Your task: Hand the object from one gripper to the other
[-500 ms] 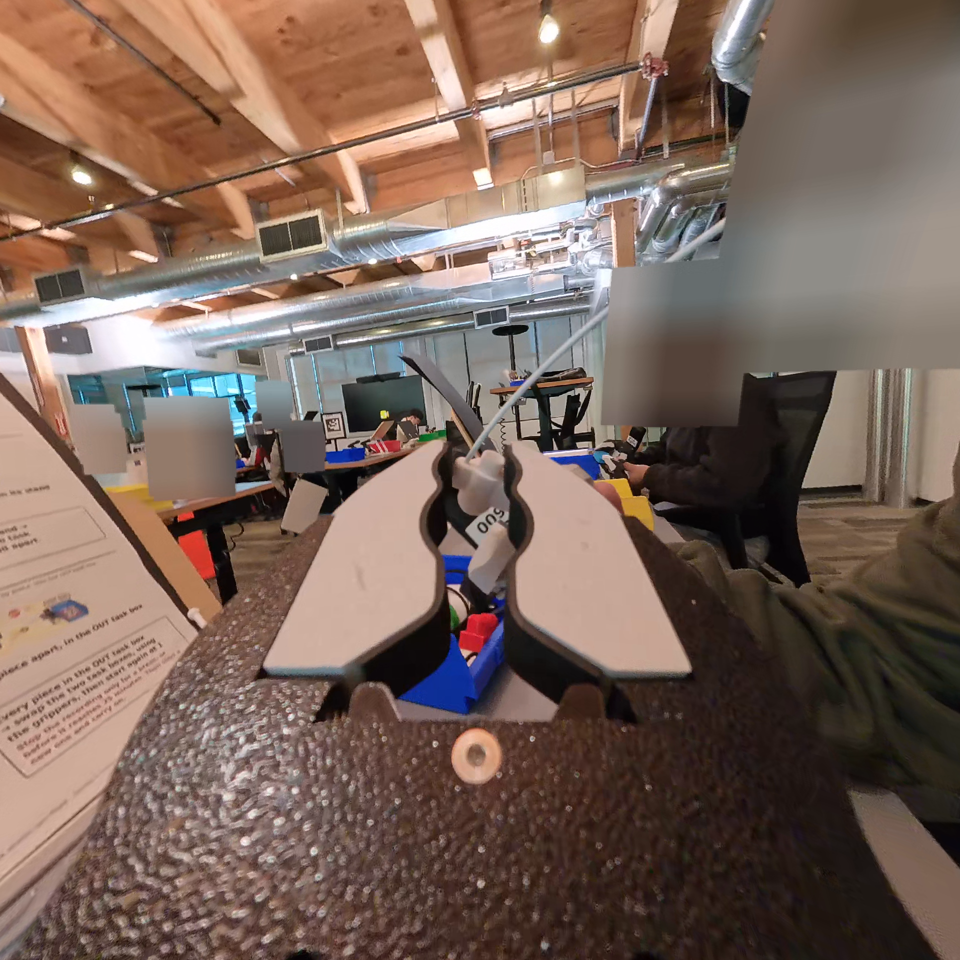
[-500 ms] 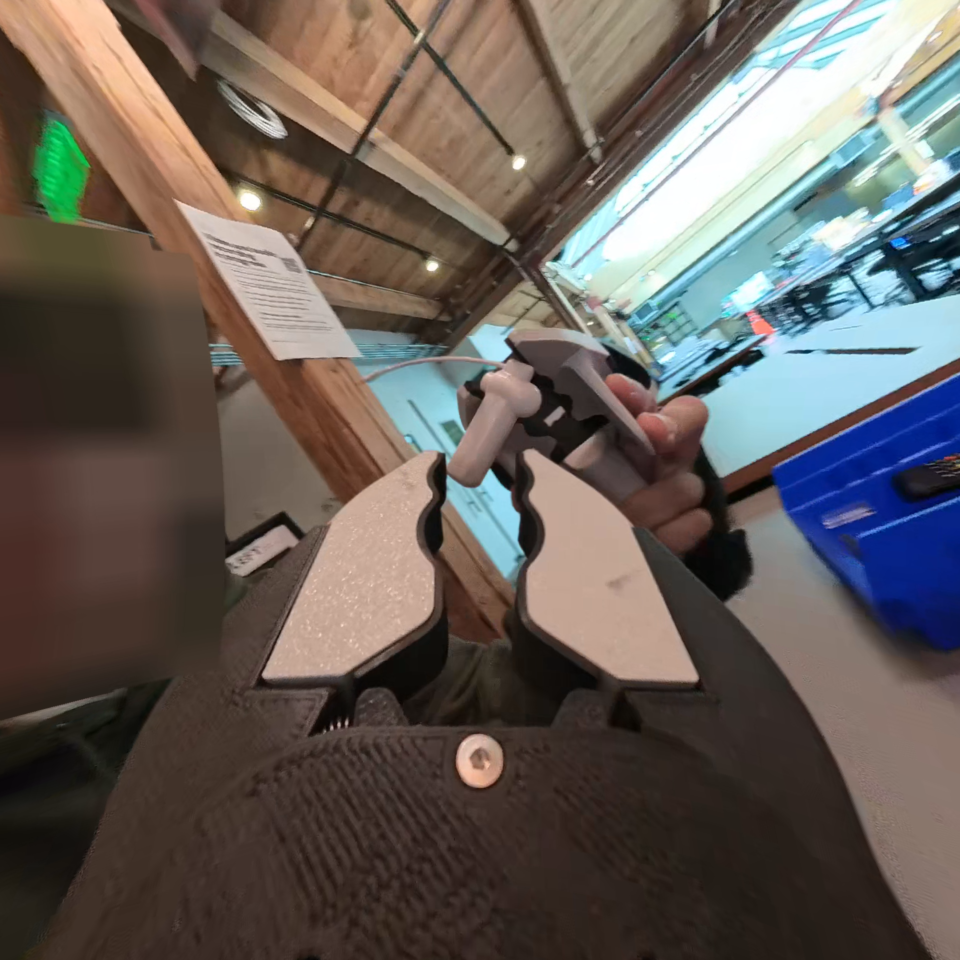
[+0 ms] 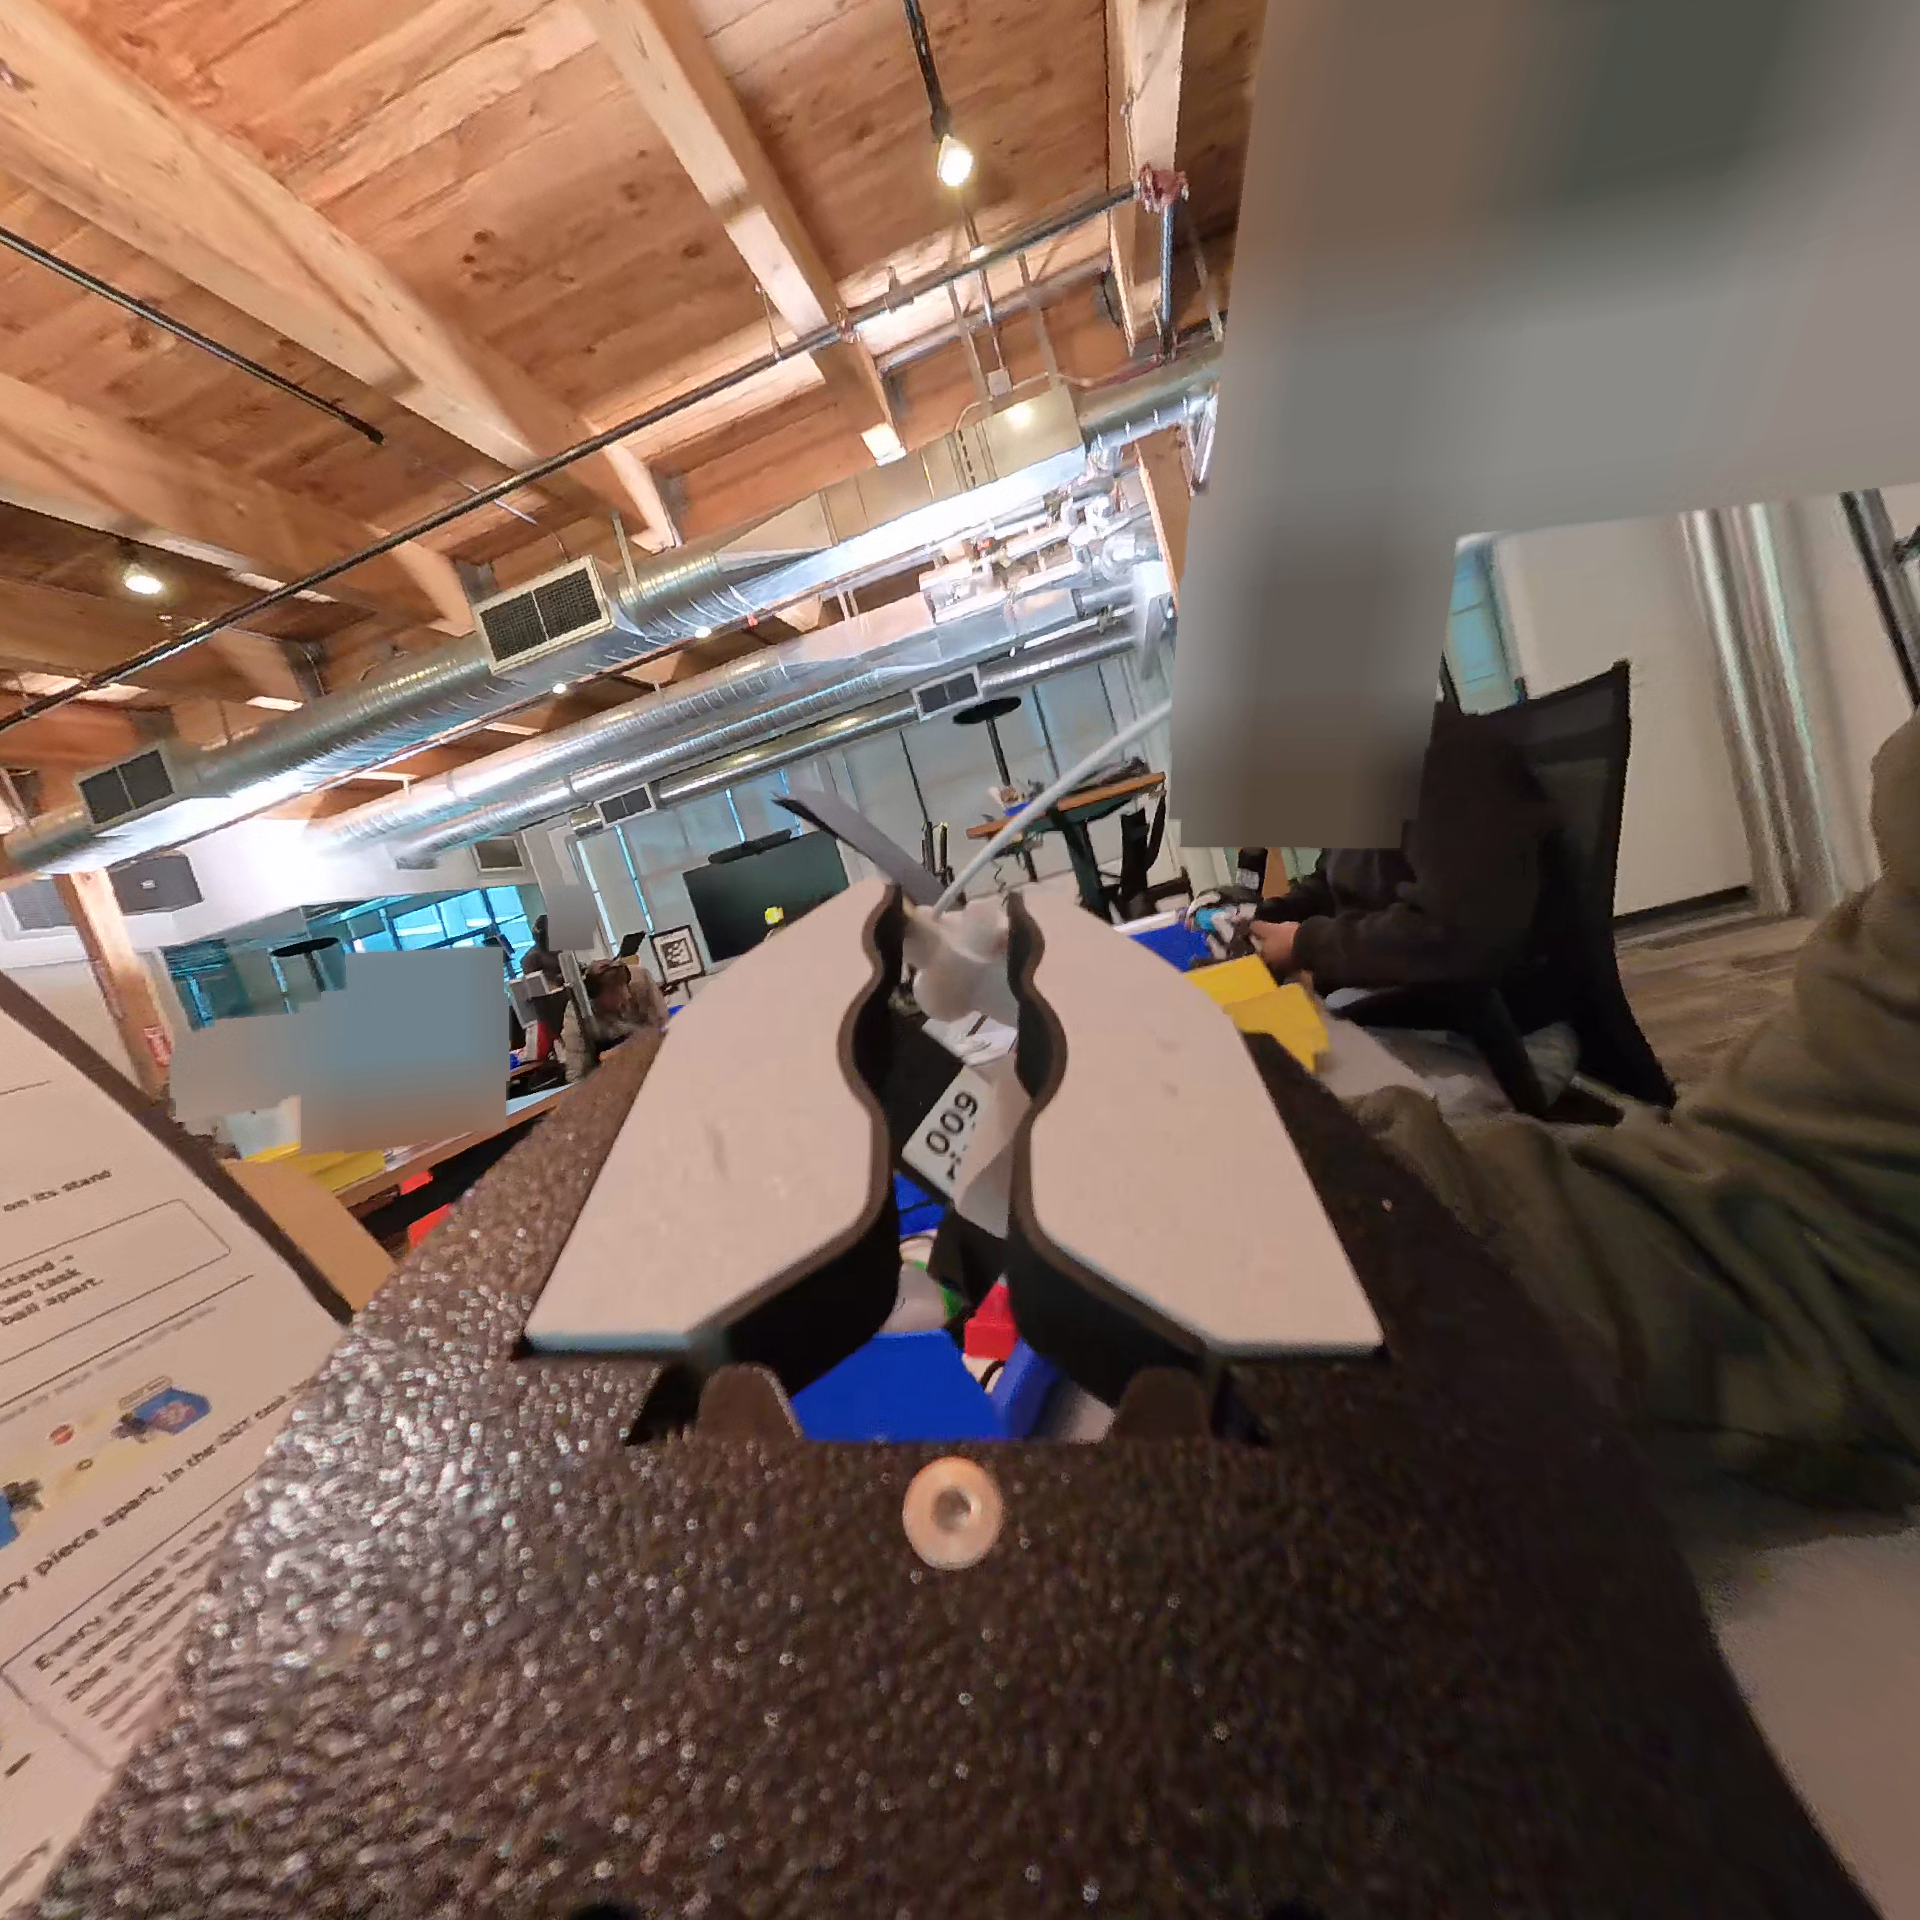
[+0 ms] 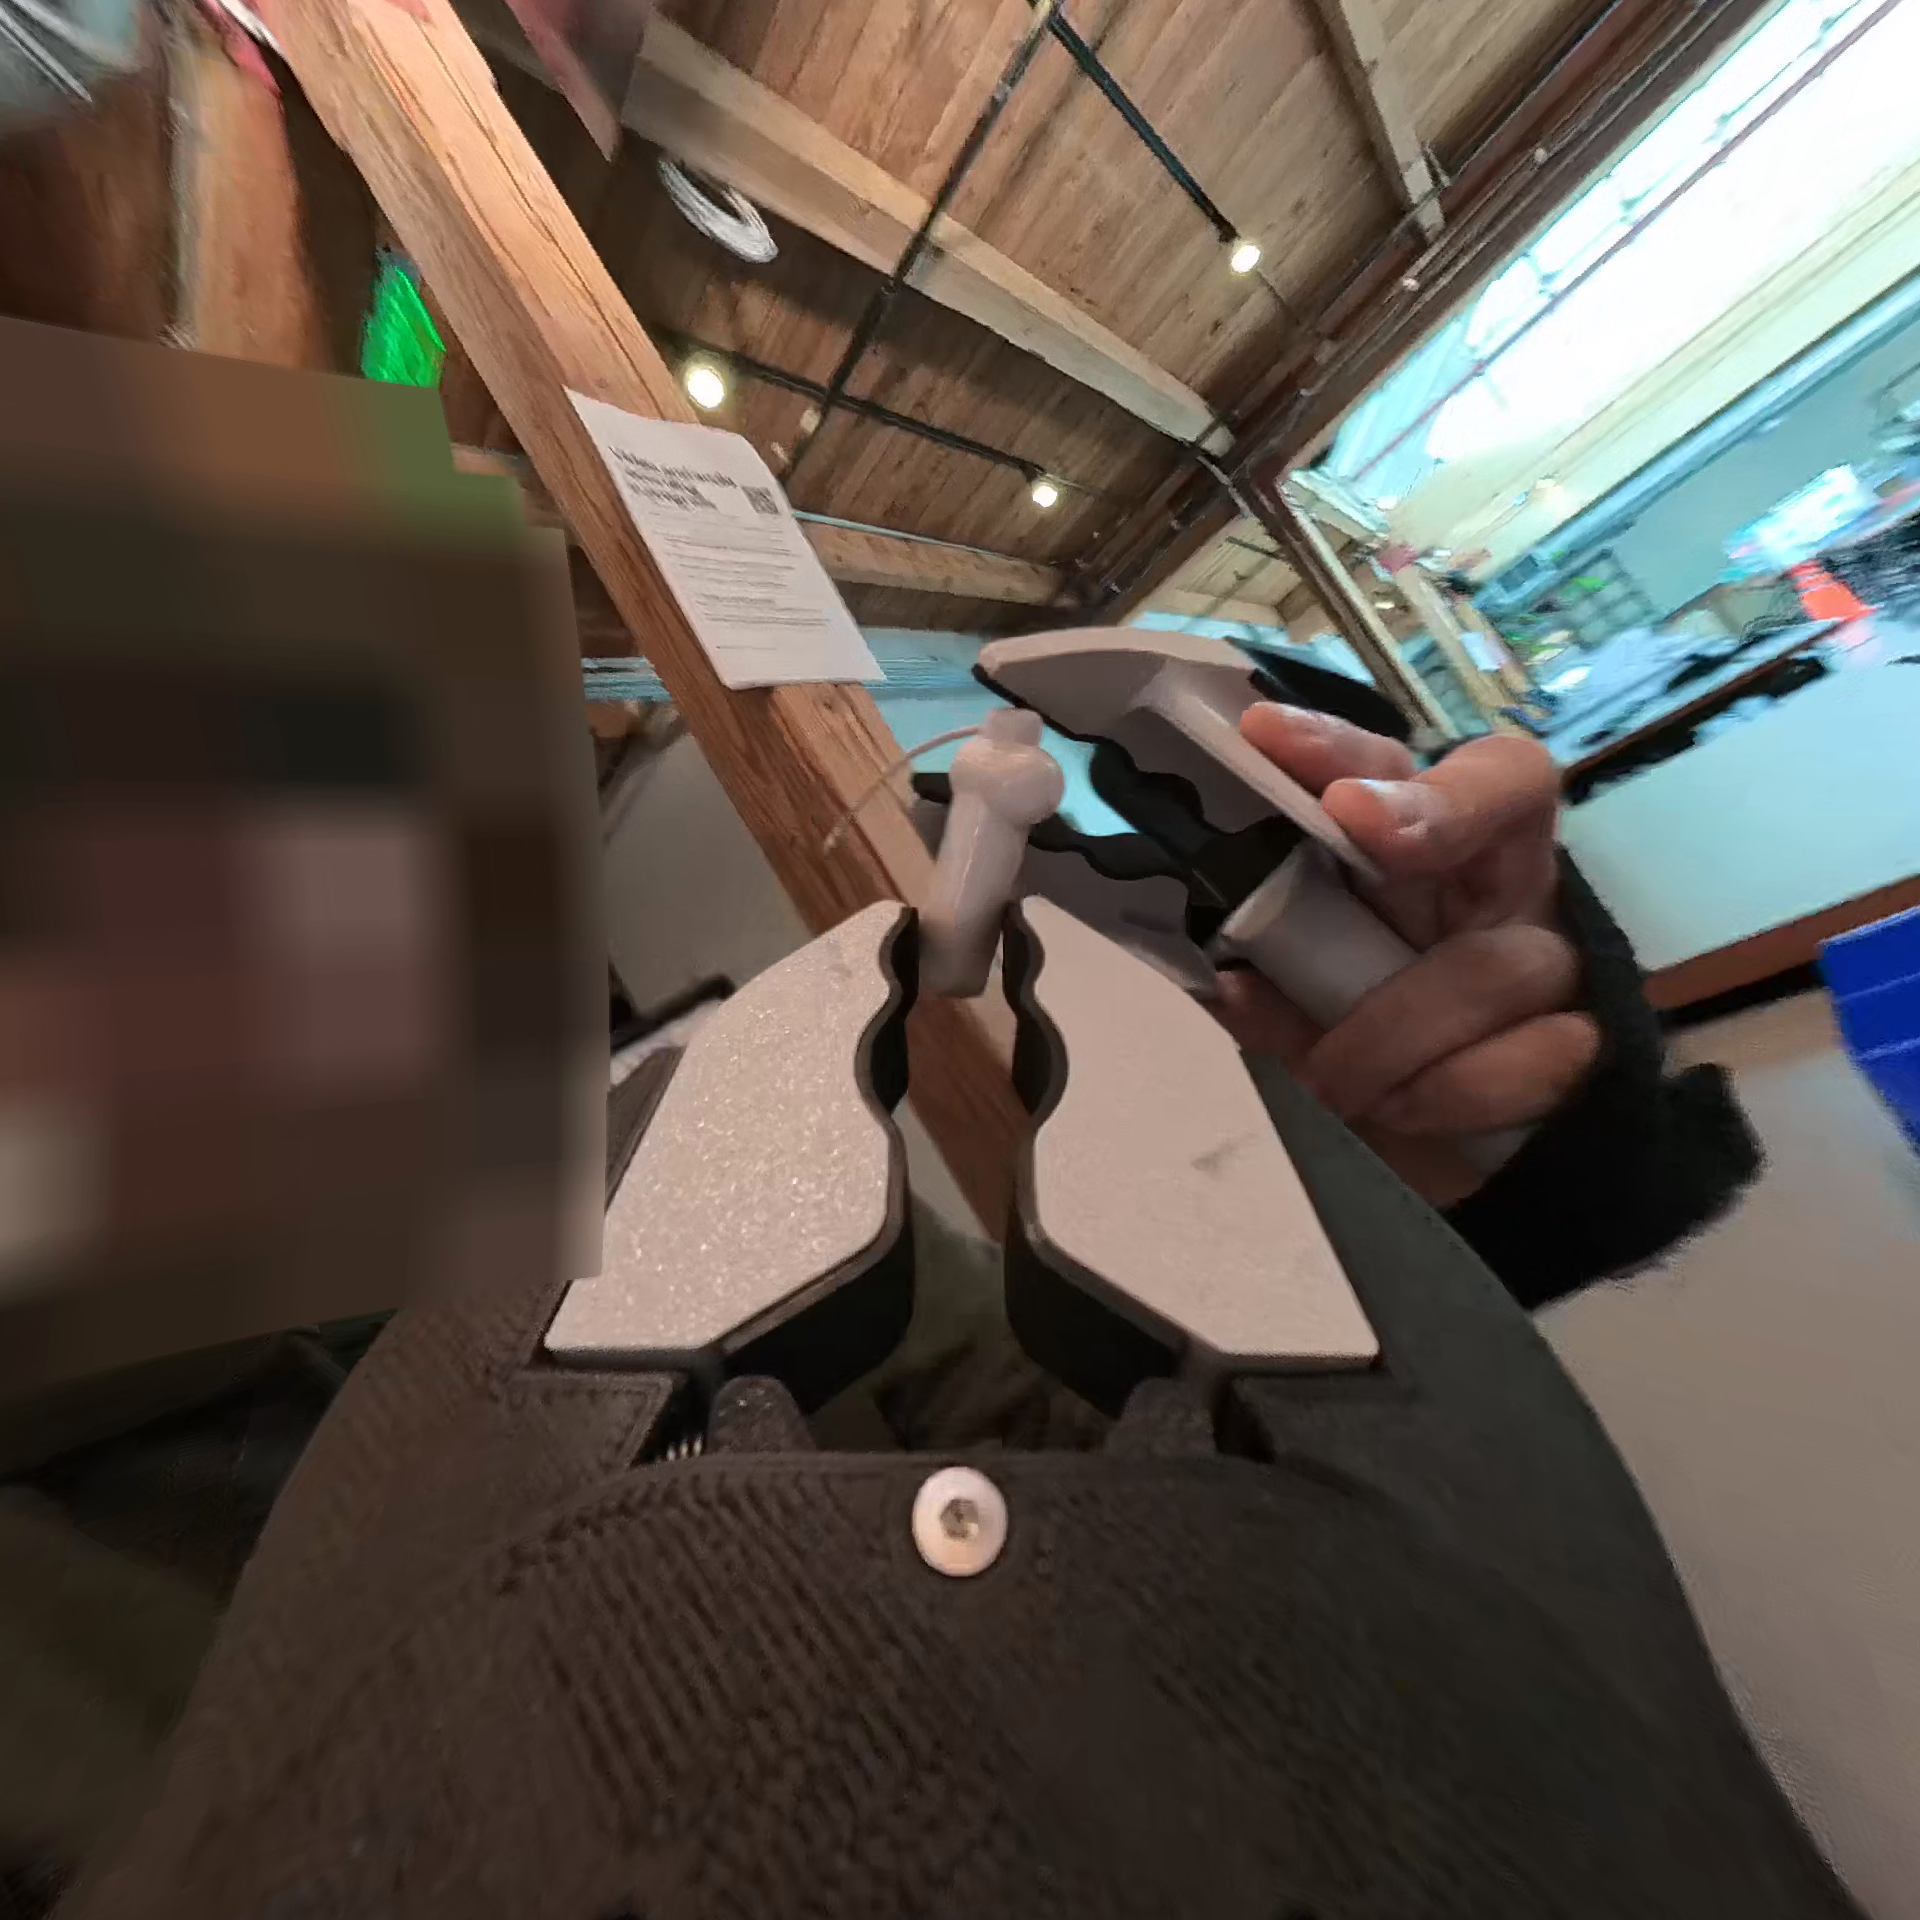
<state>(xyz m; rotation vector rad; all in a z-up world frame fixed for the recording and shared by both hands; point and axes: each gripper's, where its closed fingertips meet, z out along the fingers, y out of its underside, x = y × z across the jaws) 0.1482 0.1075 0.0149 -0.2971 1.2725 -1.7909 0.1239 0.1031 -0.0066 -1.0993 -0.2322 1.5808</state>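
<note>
R gripper (image 4: 958, 930) is closed on the object (image 4: 982, 831); the white T-shaped peg is pinched by its stem end between the two tips, w/ the crossbar head left sticking up and out past the fingers. That low grip is judged deliberate; the head and upper stem are kept free so the other claw has room to come off w/o knocking it.

L gripper (image 3: 951, 914) is seen open; in the R wrist view its wavy jaws are spread apart just beside the peg's head, one above and one below, and no contact w/ the peg can be made out. In the L wrist view the peg is framed in the gap at the fingertips, slightly left of centre, but the gap is wider than the peg; so it is read as released, not gripped. The L tool is held by a hand (image 4: 1434, 935) wrapped round its pale handle, close to the R claw, presumably so the two tip lines meet at an angle instead of head-on.

A thin white cable (image 3: 1049, 821) is trailed from the peg's head up and away to the right; some drag on the peg is to be expected from it.

Transfer is judged basically done: peg carried by R only, L still near. Farther out, a blue bin (image 3: 904, 1392) w/ small coloured parts is seen below the L fingers, and a wooden post (image 4: 582, 364) behind the R ones.
</note>
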